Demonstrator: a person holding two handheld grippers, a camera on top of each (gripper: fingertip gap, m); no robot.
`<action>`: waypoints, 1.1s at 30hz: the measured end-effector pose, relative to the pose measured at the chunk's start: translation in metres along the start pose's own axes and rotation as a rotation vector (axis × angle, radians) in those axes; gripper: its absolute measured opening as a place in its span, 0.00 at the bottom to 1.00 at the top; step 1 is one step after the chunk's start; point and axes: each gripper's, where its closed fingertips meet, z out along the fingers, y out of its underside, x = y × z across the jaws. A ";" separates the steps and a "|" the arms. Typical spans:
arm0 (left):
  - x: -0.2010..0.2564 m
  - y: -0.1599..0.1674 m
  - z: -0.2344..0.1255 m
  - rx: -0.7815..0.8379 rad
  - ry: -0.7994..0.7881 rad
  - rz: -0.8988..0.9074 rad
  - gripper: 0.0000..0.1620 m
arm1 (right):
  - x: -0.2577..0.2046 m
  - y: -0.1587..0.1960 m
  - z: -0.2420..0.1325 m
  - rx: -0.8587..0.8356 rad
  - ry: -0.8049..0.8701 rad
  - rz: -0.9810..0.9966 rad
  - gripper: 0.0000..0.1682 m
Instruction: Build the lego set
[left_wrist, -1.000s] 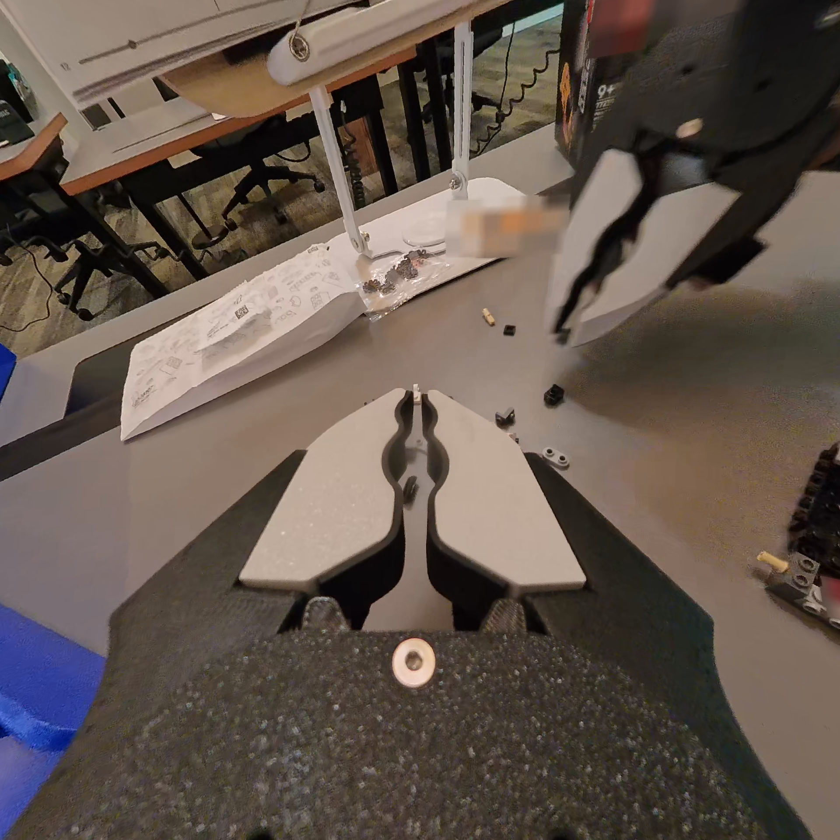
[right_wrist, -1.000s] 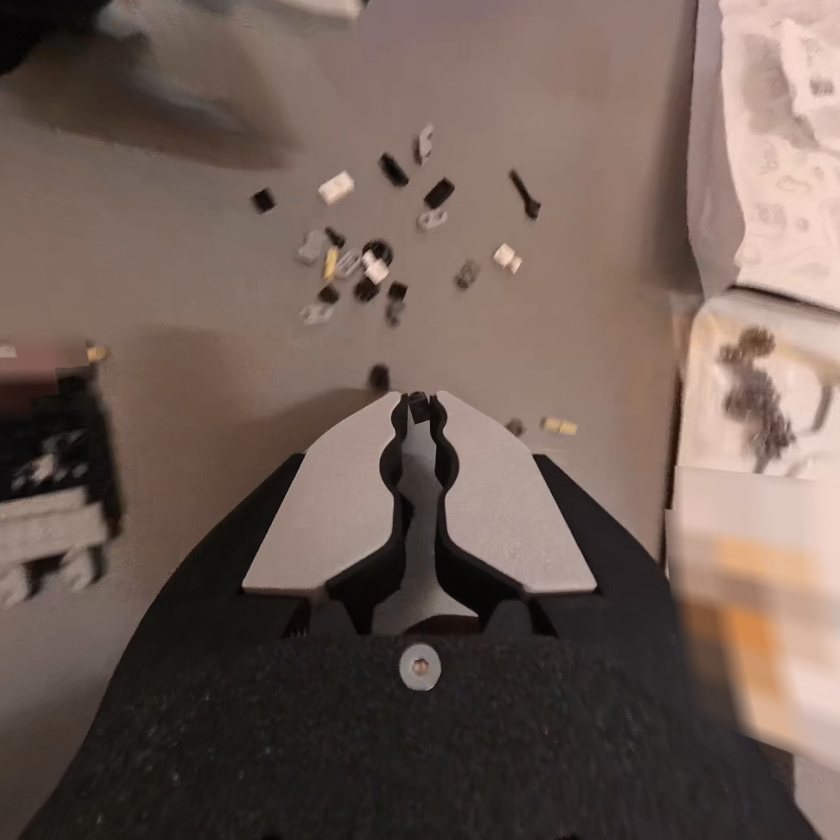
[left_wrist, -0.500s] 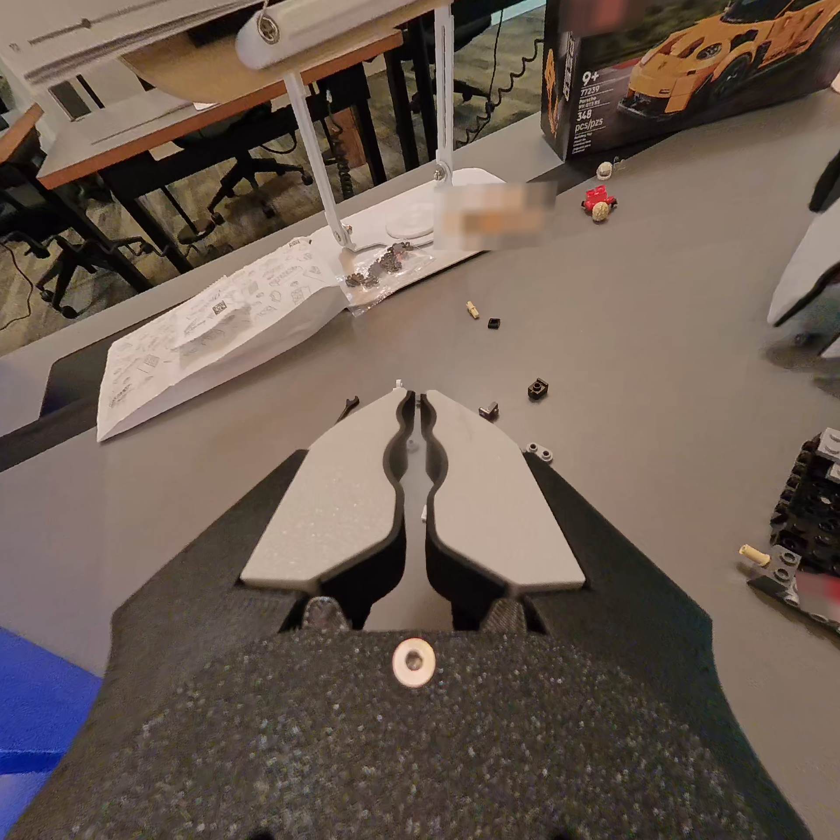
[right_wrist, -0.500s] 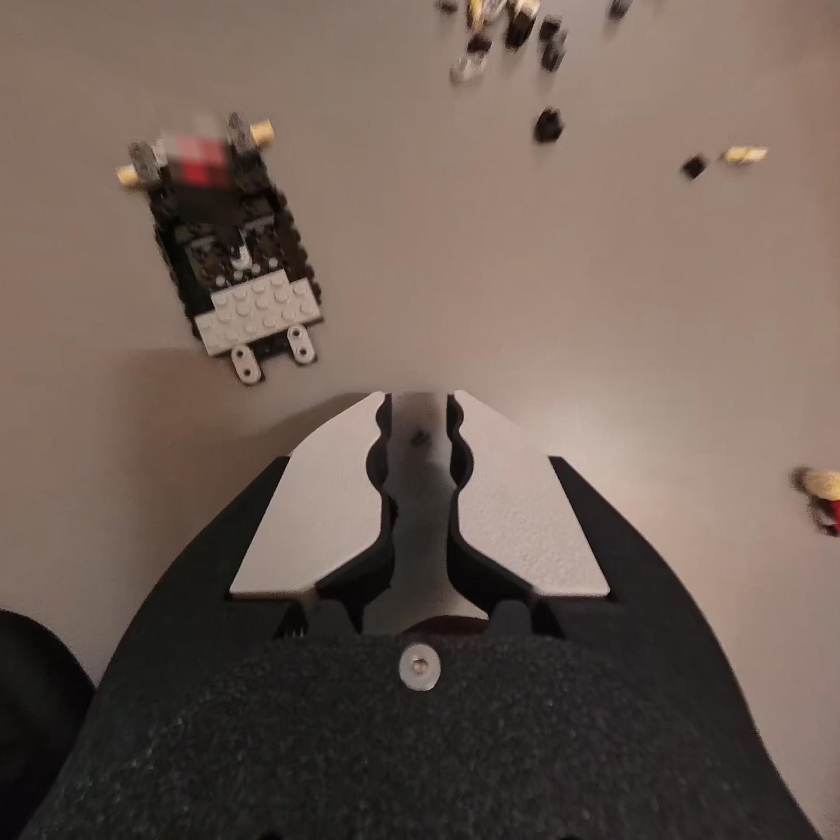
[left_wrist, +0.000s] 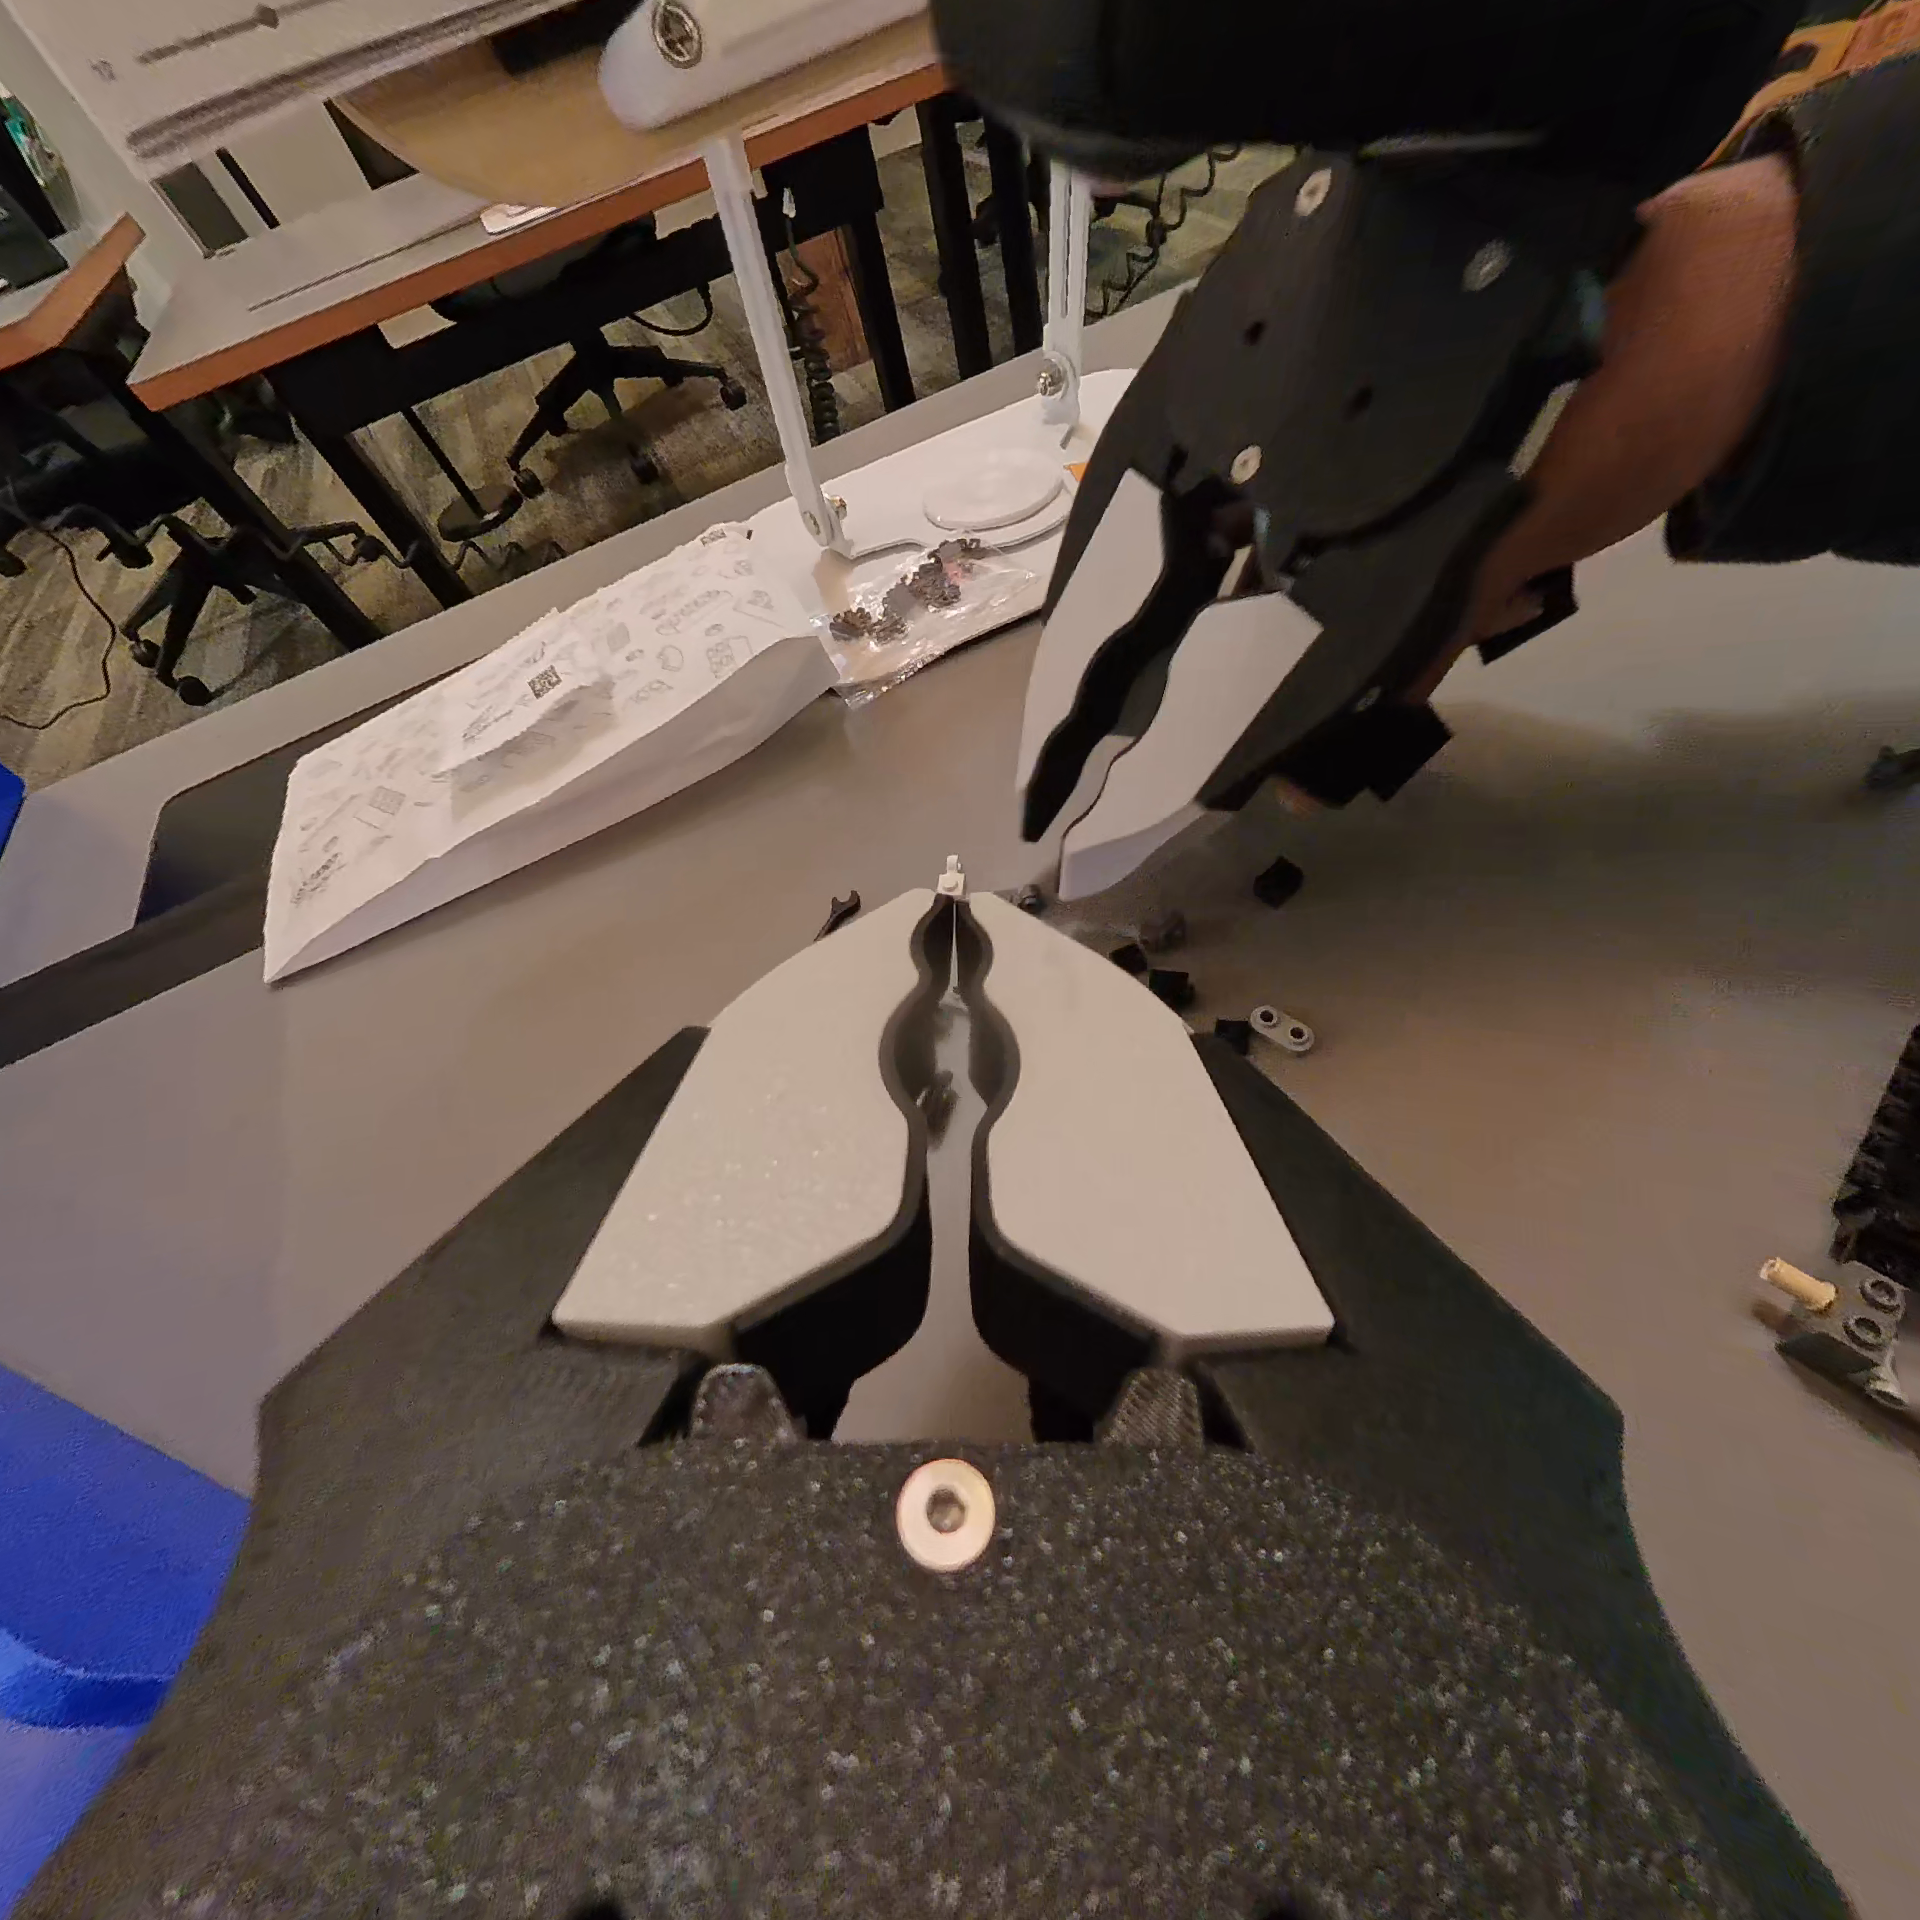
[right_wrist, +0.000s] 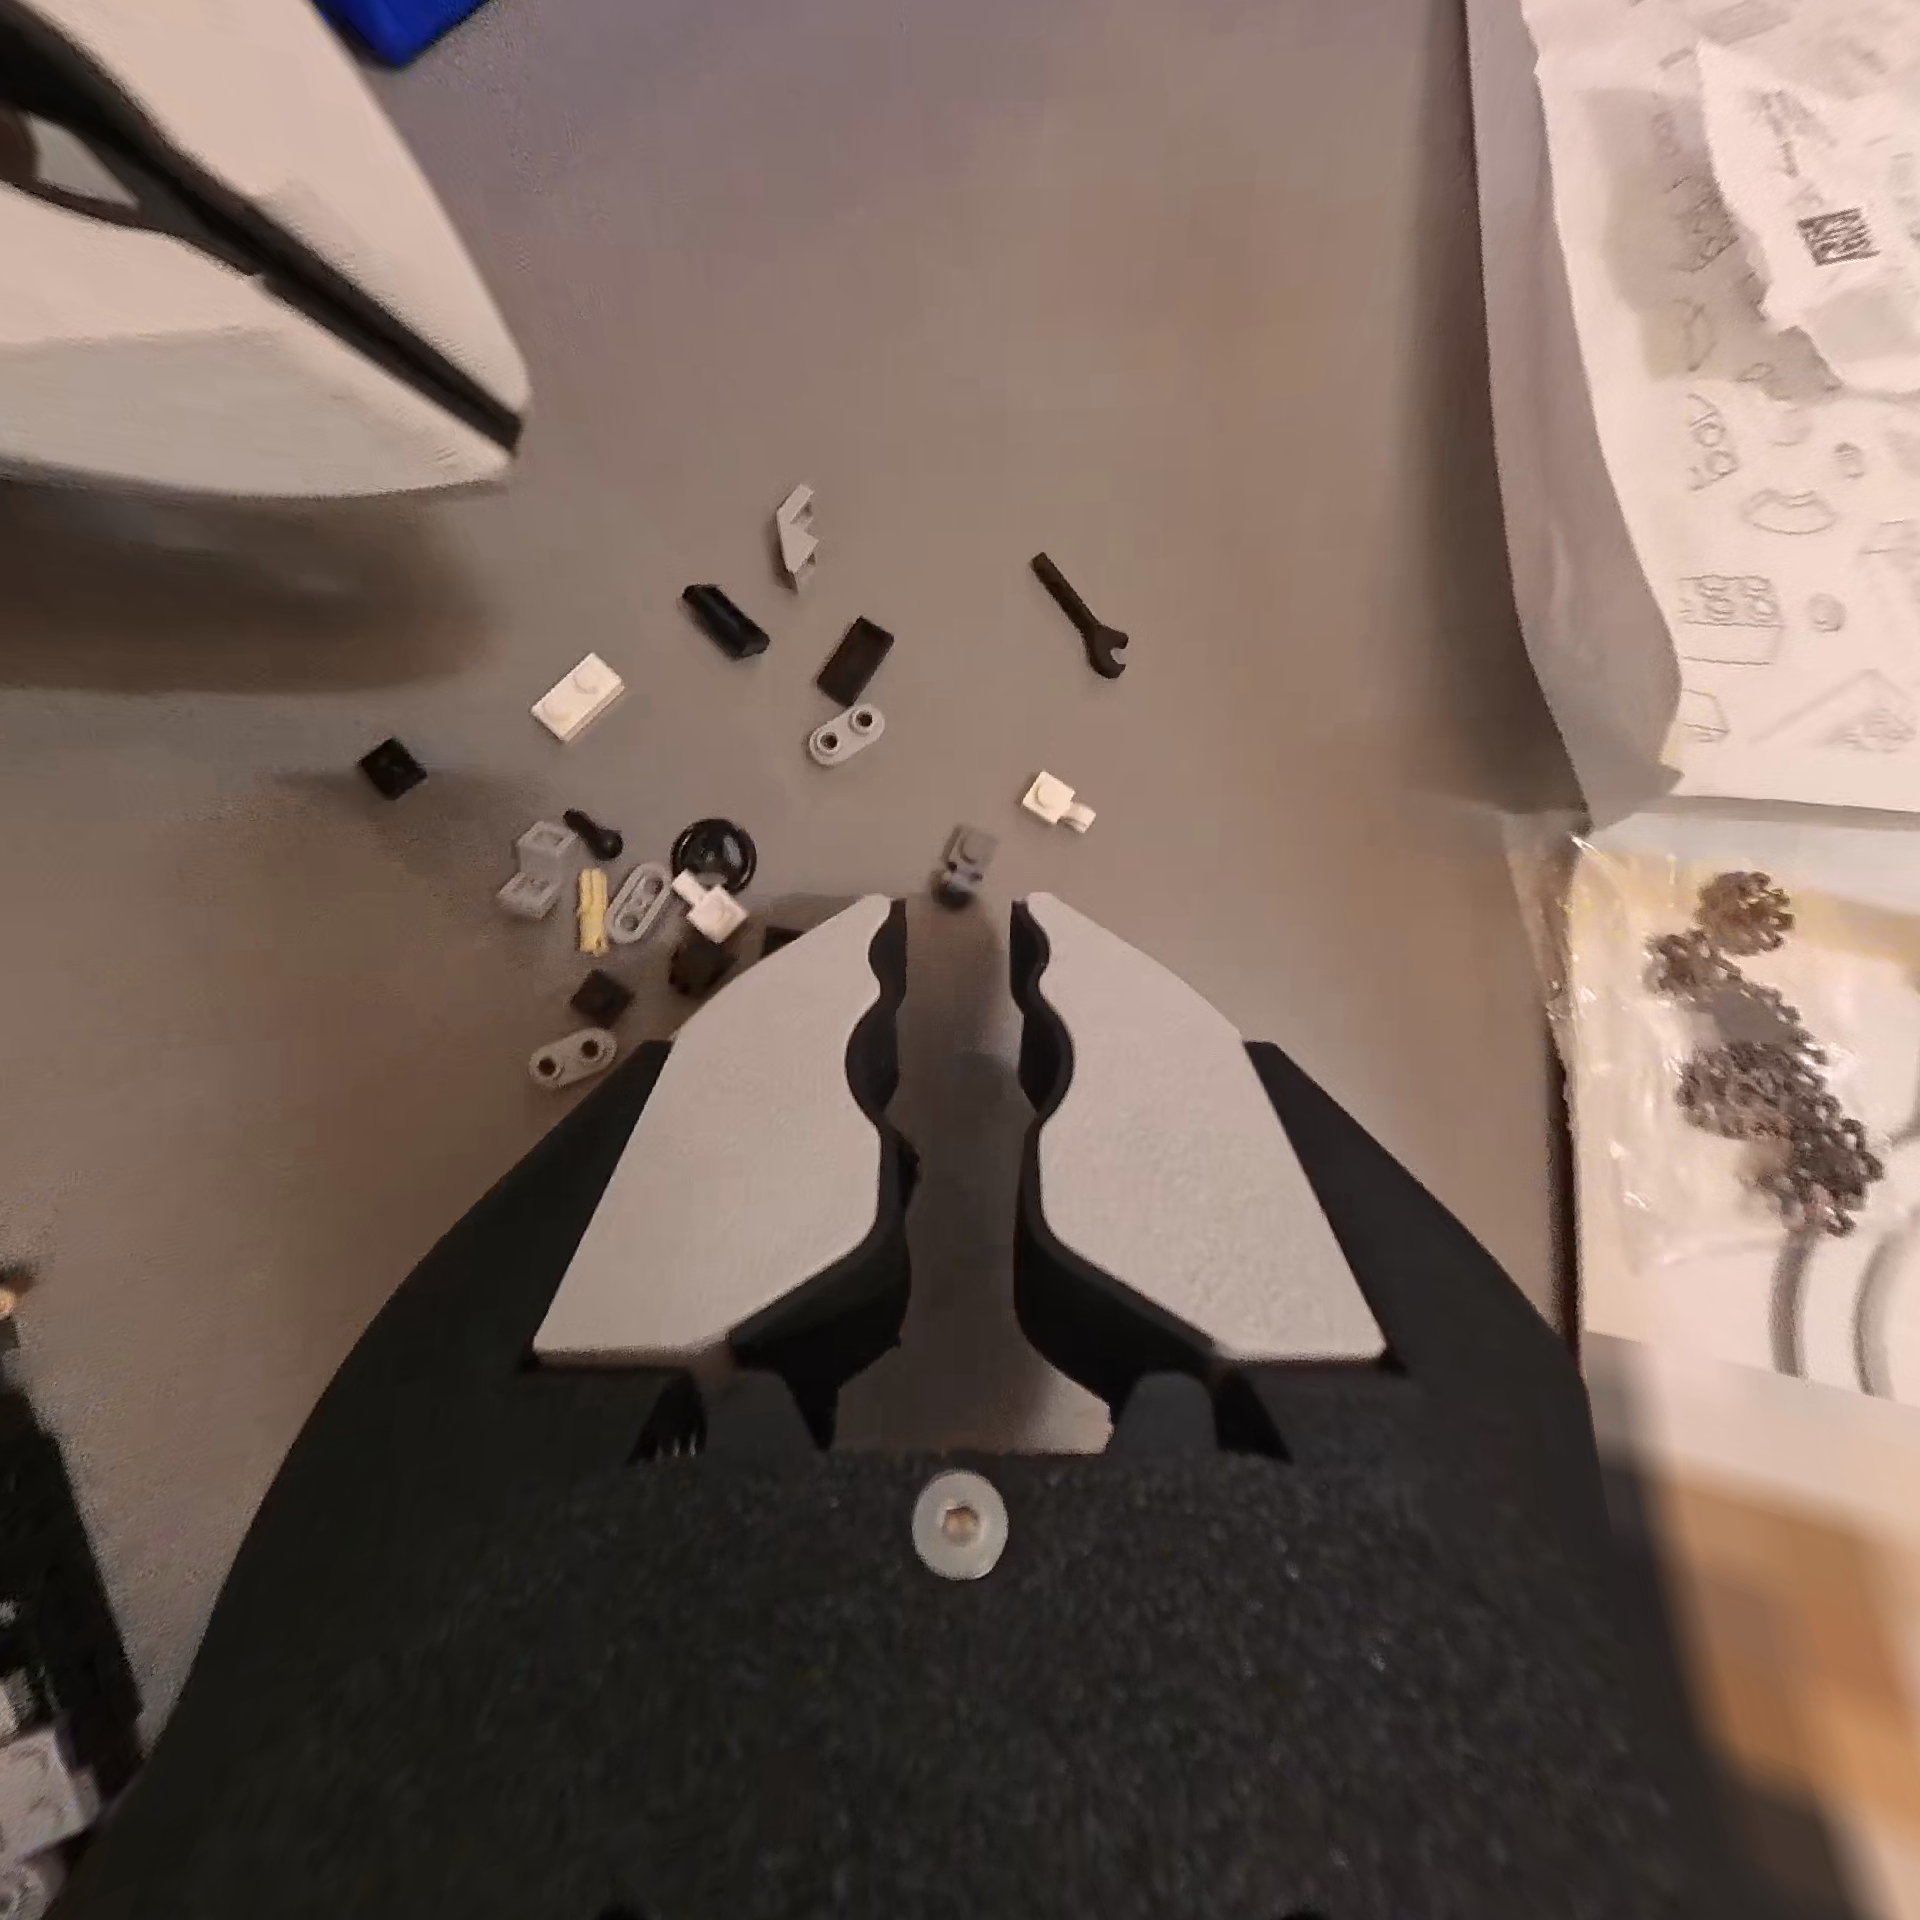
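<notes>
My left gripper (left_wrist: 951, 906) is shut with nothing between its pads. It hovers low over the grey table (left_wrist: 520, 1039), and a small white clip piece (left_wrist: 951, 881) lies on the table just beyond its tips. My right gripper (right_wrist: 956, 914) is open and empty, tips down over a scatter of loose parts. A small grey clip piece (right_wrist: 966, 862) lies just ahead of its tips. The right gripper also shows in the left wrist view (left_wrist: 1051, 857), held by a hand (left_wrist: 1662, 364). The partly built black model (left_wrist: 1881, 1174) sits at the right edge.
Loose parts include a white plate (right_wrist: 578, 696), a grey two-hole plate (right_wrist: 847, 734), a black wrench (right_wrist: 1081, 615) and a black steering wheel (right_wrist: 713, 852). A white printed paper bag (left_wrist: 540, 727), a plastic bag of dark parts (right_wrist: 1745, 1060) and a lamp base (left_wrist: 987, 488) lie beyond. Spacing between my two grippers at the tips: around 9 cm.
My right gripper was shut on a small black piece, swung over the model and opened. It is now back over the loose parts, open and empty. My left gripper stayed shut and hardly moved.
</notes>
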 end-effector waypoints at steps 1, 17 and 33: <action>-0.001 -0.001 -0.001 0.003 -0.002 0.000 0.00 | 0.001 -0.001 0.003 -0.006 -0.004 0.012 0.11; -0.017 -0.008 -0.008 0.027 -0.047 -0.036 0.00 | -0.031 0.021 -0.009 -0.055 -0.172 -0.066 0.08; -0.010 -0.009 -0.008 0.027 -0.021 -0.026 0.00 | -0.086 0.101 -0.101 -0.119 -0.142 -0.029 0.03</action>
